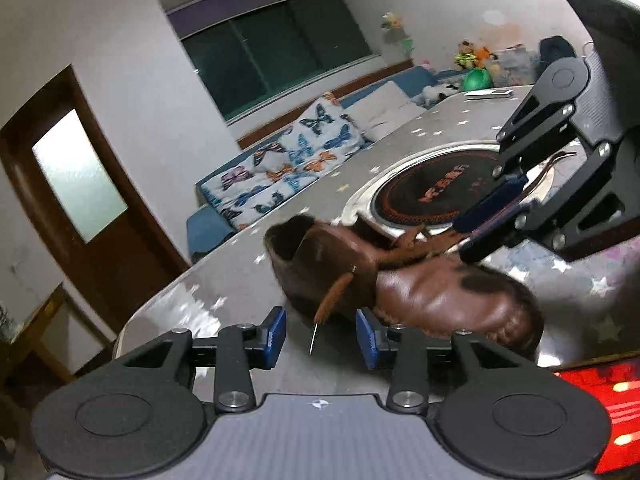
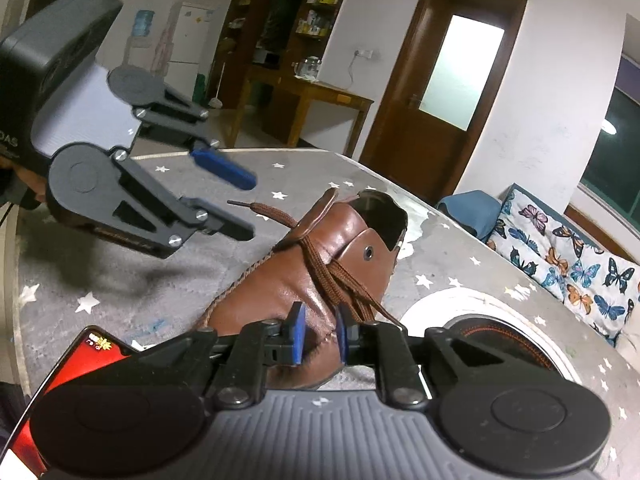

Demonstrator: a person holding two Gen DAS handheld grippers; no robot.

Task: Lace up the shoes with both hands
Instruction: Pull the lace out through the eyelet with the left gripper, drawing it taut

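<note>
We see a glossy brown leather shoe (image 2: 304,276) with darker brown laces (image 2: 340,276) on a grey tablecloth (image 2: 120,280) scattered with white stars. Our 2 grippers are black with blue pads (image 1: 276,336). Beyond lies a white cushion (image 1: 288,168) printed with blue, orange and purple butterflies, a dark brown door (image 2: 436,92), and a red phone screen (image 2: 86,356).

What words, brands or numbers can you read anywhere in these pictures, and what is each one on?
"DAS": the end of a longer word cut off at the frame edge, on the side of the left gripper's body.
Orange characters on the round black cooktop set in the table: too blurred to read.
Marks on the red phone screen: too small to read.
Nothing else legible.
</note>
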